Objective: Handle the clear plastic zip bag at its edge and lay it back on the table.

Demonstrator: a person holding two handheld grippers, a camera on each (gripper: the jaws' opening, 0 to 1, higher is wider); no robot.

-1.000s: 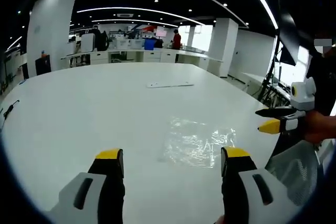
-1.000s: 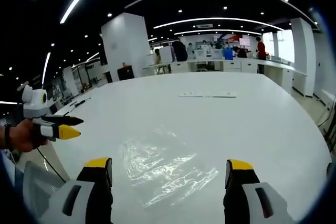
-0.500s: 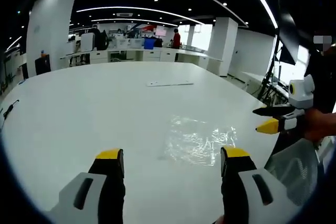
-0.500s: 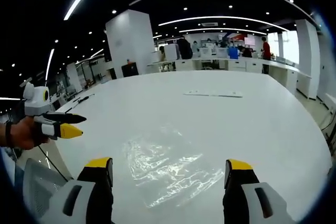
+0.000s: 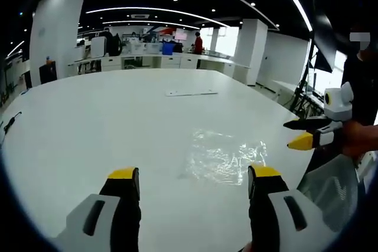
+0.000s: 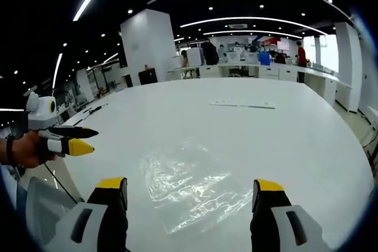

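Item one, your white table (image 5: 88, 122) (image 6: 307, 128): a broad rounded top that takes up most of both views, bare but for the few things listed here. Item two, the clear plastic zip bag (image 5: 223, 157) (image 6: 189, 187): it lies flat and crinkled on the table near the edge closest to you, ahead of both grippers and touching neither; in the left gripper view it sits ahead and toward the right jaw, in the right gripper view between the two jaws and a little beyond their tips. Item three, your left gripper (image 5: 192, 175) (image 6: 82, 140): jaws spread wide with yellow tips, nothing between them, held above the table just short of the bag; in the right gripper view you see it at the left, gripped in your hand (image 6: 26, 150), off the table's edge. Item four, your right gripper (image 6: 184, 186) (image 5: 301, 134): jaws likewise spread wide and holding nothing, poised above the near end of the bag; in the left gripper view it comes in from the right beside the table edge. Item five, a thin pale strip (image 5: 191, 94) (image 6: 243, 104): flat on the table, well beyond the bag. Item six, a dark cable (image 5: 10, 123): at the table's far left edge.
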